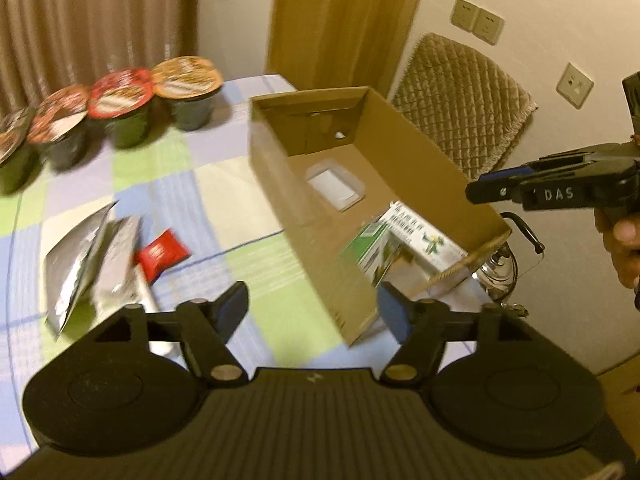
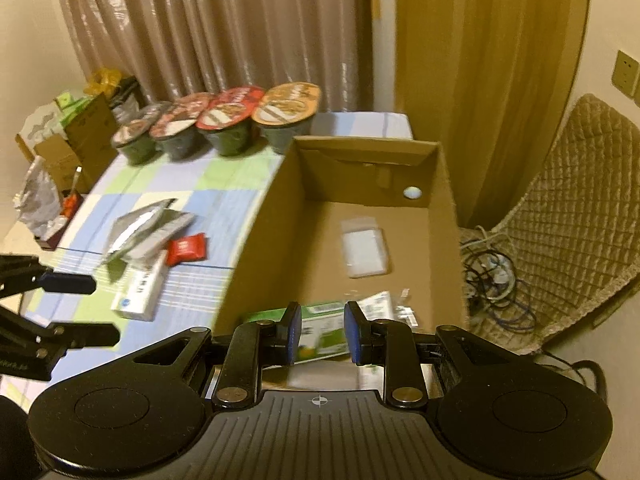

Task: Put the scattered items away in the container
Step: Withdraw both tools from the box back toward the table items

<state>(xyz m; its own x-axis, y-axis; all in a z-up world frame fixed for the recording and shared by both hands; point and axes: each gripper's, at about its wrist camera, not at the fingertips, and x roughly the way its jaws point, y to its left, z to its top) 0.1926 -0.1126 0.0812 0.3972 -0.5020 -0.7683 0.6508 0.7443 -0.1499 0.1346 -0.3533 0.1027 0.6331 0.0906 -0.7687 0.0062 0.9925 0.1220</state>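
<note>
In the box (image 2: 444, 216) so far just a clear case (image 2: 365, 252) and green carton (image 2: 320, 330), with foil packs (image 2: 140, 232), red sachet (image 2: 186, 249) and white box (image 2: 138, 292) left on the bench (image 2: 200, 280), left gripper (image 1: 312, 312) fingers wide apart and empty, right gripper (image 2: 322, 332) fingers partly parted, empty.

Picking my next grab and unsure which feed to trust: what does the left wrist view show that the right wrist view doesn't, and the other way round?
Only the left wrist view shows the person's hand gripping the right gripper from the side, beside the box's right wall.

Only the right wrist view shows the white carton on the cloth left of the box, the tangled cables on the floor, and side clutter.

Both show the cardboard box holding a clear packet and a green-and-white carton, plus the silver pouches, red sachet and noodle cups outside it.
</note>
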